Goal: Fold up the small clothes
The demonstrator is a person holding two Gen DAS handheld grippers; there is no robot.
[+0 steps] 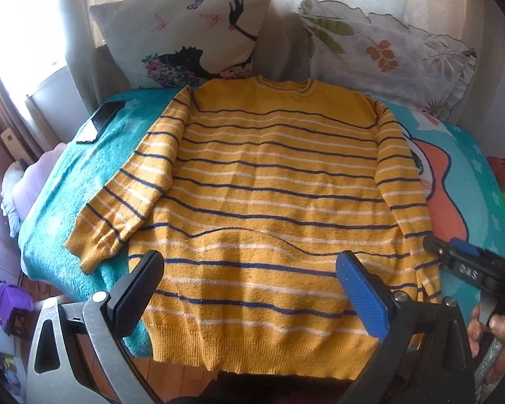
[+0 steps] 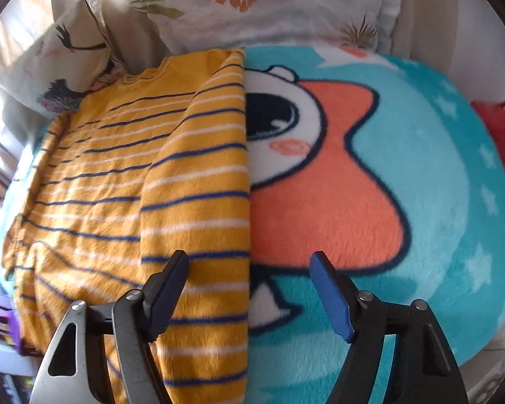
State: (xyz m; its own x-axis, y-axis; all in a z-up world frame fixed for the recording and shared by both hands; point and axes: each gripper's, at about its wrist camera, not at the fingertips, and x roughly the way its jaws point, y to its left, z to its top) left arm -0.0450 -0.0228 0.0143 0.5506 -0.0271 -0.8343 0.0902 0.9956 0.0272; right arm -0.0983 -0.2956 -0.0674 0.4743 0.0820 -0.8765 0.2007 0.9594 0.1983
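A yellow sweater [image 1: 269, 185] with navy and white stripes lies flat on a teal cartoon blanket [image 1: 118, 134], neck at the far side, hem toward me. Its left sleeve [image 1: 124, 195] angles outward; its right sleeve [image 2: 198, 181] lies straight along the body's edge. My left gripper [image 1: 249, 286] is open and empty above the hem. My right gripper [image 2: 249, 289] is open and empty, straddling the right sleeve's outer edge near the cuff; it also shows in the left wrist view [image 1: 454, 252] at the right, by the cuff. The sweater [image 2: 101, 168] fills the left of the right wrist view.
Two pillows [image 1: 185, 33] [image 1: 387, 50] lean against the wall behind the sweater. A dark phone [image 1: 101, 118] lies on the blanket's far left corner. A red object [image 2: 498, 124] sits at the blanket's [image 2: 421, 168] right edge. The bed's near edge drops to wooden floor at the left.
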